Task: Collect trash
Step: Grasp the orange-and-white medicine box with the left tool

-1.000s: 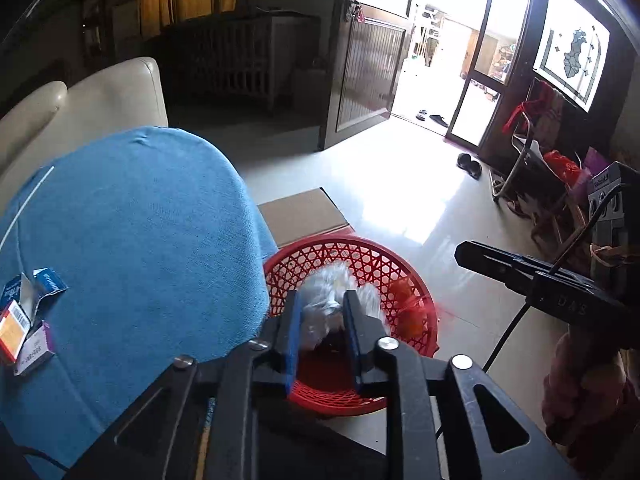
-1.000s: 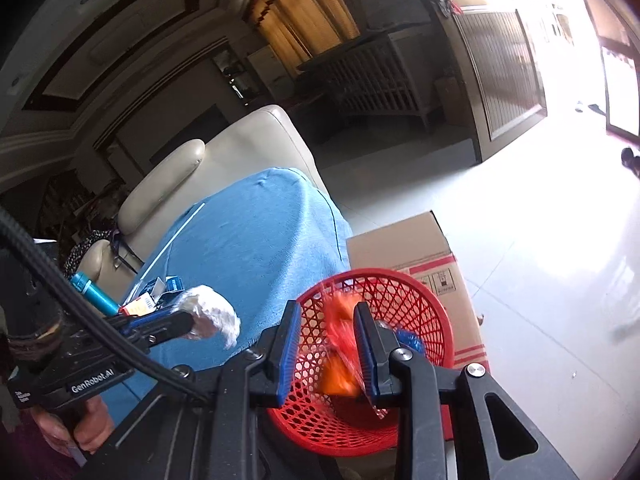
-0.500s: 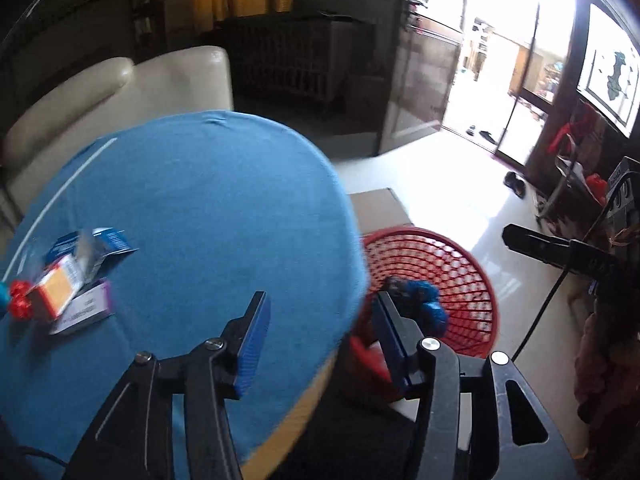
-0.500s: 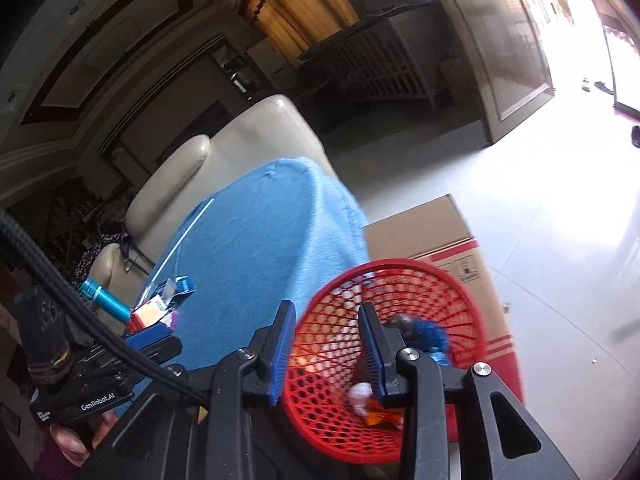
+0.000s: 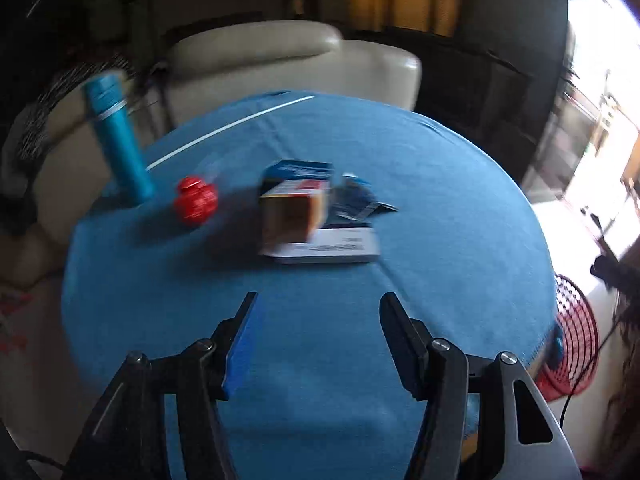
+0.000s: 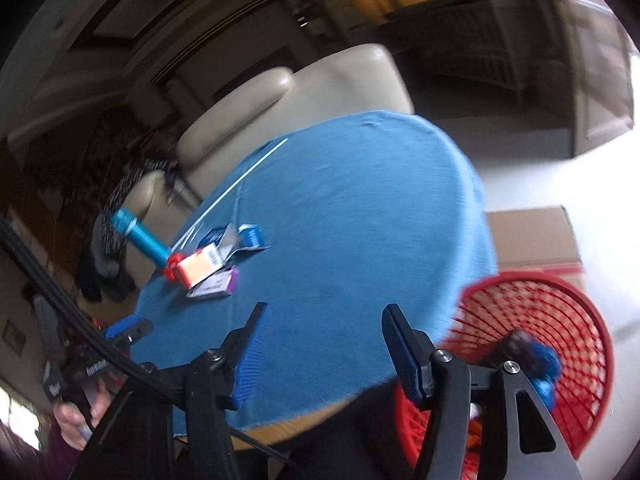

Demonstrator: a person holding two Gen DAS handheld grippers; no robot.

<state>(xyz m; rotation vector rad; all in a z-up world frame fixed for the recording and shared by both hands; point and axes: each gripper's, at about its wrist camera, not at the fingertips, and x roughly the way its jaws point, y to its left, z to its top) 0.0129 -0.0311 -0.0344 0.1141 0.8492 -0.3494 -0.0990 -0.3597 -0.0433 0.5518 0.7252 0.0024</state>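
Now both tongs tilt down over the blue counter (image 5: 420, 208), each held by a person; a hand (image 6: 78, 420) grips the left handle at the lower left of the right view. The left tongs (image 5: 318, 340) stand wide with nothing between the fingers, and their jaws have just been opening. The right tongs (image 6: 322, 344) are likewise wide and empty, their jaws having just opened too.

Ahead of the left tongs, well apart, lies the trash: an open carton (image 5: 294, 208) upright on a flat white box (image 5: 332, 246), with a torn blue wrapper (image 5: 356, 200) just behind. A red ball (image 5: 196, 200) and a blue bottle (image 5: 118, 136) stand further left. The red basket (image 6: 532, 364) sits off the counter's right edge, holding blue and dark scraps (image 6: 536, 356), just right of the right tongs.

A second ago both tongs hung over the basket, the left pinching a white wad, the right an orange wrapper; both have since swung back over the counter.
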